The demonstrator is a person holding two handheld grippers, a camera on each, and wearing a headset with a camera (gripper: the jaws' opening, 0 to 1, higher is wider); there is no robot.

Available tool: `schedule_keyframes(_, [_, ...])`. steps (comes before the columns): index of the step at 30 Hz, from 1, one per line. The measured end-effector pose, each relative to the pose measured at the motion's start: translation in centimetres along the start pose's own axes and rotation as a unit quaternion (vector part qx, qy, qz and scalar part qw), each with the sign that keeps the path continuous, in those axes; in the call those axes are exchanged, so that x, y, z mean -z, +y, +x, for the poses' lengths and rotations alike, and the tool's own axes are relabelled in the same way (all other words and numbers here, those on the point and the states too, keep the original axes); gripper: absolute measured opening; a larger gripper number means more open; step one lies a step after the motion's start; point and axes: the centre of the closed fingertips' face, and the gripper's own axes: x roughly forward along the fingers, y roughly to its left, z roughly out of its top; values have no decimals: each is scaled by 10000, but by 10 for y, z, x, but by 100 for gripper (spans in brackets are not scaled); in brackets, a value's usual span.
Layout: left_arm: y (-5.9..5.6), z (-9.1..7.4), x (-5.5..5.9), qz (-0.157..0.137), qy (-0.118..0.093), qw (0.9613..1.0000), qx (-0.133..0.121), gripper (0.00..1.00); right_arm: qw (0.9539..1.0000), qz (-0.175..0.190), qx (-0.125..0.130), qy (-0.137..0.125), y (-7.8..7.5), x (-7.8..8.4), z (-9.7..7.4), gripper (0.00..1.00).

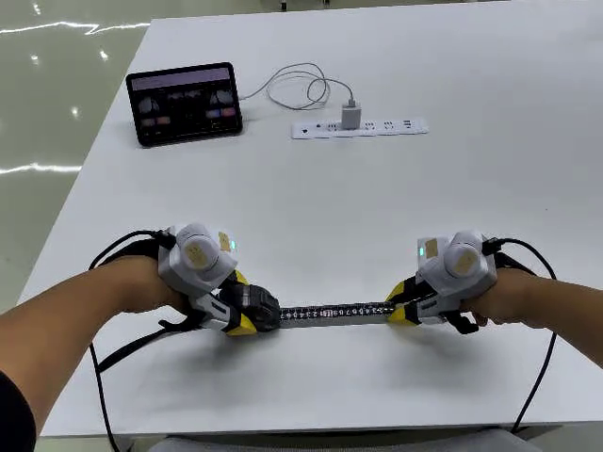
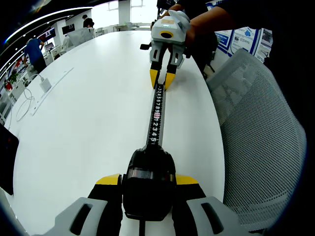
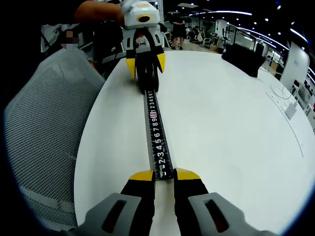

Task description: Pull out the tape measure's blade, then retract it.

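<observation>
The tape measure's case, black, is grasped between the jaws of the left gripper. The yellow tips are seen pressed on both sides of it. Case and gripper are placed near the front edge of the white table, on the L side of the person.

The blade is extended from the case in a straight line towards the right gripper, approx. parallel to the front edge. It seems to lie on the table top or just above it; this is not clear from the views. The far end of the blade is clenched between the jaws of the R gripper. In the right gripper view the yellow tips are closed on the strip where the lowest numbers are printed, and the scale runs away from there to the L gripper w/ the case.

Each gripper is held in one hand, w/ a forearm coming in from each side. A black cable is seen hanging from each gripper over the table edge.

At the far side of the table a tablet is propped w/ its screen lit. To the right of it a white power strip is laid flat, and a white charger is plugged in it. A white cable is looped between charger and tablet. In the left gripper view a grey mesh chair is seen at the table's front edge.
</observation>
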Motion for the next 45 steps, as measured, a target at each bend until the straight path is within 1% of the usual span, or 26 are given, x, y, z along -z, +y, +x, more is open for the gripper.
schedule_keyframes(17, [-1,0,-1,3,2,10000,1,35,10000,61,42,20,-1,9,-8,9])
schedule_keyframes(36, [-3,-1,-2,7,-2,10000,-9,35,9998,142,103,80,-4,23,-18,9])
schedule_keyframes(45, [-3,-1,-2,2,-15,10000,-13,35,9997,178,127,78,-3,26,-22,9])
